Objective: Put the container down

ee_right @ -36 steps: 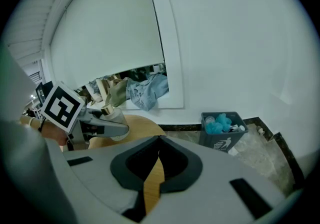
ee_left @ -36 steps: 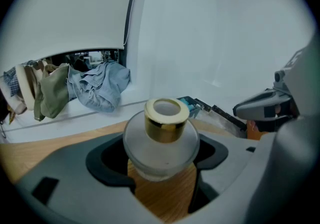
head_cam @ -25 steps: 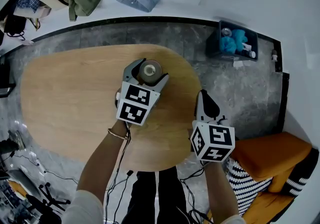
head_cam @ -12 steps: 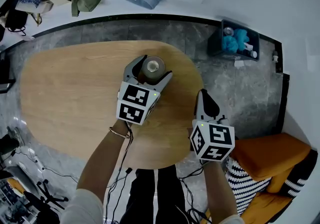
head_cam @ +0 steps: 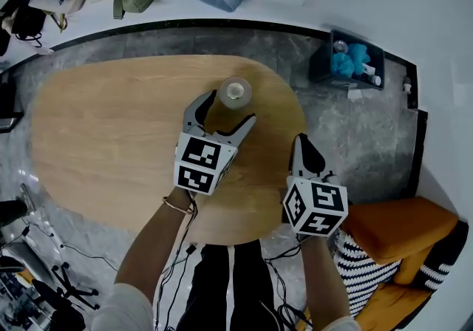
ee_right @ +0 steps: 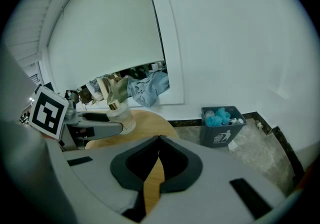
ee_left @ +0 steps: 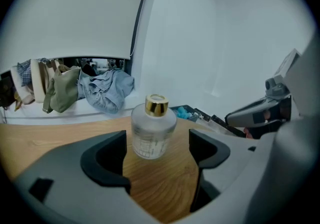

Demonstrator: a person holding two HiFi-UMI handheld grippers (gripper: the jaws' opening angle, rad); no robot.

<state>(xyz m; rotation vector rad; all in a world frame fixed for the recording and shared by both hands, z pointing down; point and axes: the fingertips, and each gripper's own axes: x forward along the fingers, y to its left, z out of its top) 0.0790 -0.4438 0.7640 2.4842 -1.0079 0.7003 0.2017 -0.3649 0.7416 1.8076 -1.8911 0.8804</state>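
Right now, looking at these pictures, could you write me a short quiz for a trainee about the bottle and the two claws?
1. True or false: the left claw grips the bottle.
2. Where does the bottle stand? A: on the wooden table. B: in the bin. C: on the floor.
3. Fill the gap: the jaws of the right claw are ____.

Key:
1. False. Its jaws are opening and the pads stand clear of the bottle.
2. A.
3. Shut.
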